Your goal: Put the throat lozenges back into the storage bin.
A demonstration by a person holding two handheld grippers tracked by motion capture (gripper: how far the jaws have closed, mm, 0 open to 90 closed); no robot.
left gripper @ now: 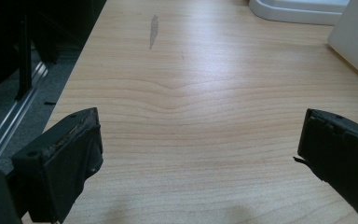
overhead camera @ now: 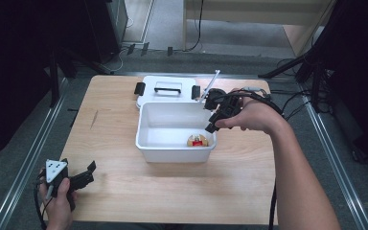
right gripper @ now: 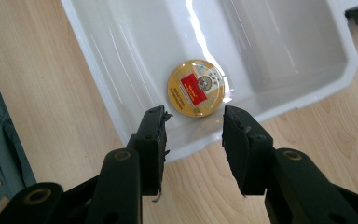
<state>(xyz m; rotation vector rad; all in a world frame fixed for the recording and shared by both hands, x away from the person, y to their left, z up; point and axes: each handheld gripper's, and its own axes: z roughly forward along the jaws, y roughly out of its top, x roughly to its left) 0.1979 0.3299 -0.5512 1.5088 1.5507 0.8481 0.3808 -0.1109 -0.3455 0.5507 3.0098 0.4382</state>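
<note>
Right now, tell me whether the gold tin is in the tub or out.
In: the gold tin lies flat on the white tub's floor, near one wall.

round gold tin (right gripper: 196, 87), red label on its lid; lying flat, lid up, on the floor of the white tub (right gripper: 307, 86); close to one side wall

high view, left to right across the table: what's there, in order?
Left claw at the near left corner → white bin → round gold tin inside the bin near its right wall → right claw over the bin's right rim. The bin's lid lies behind the bin, so it is left out.
</note>
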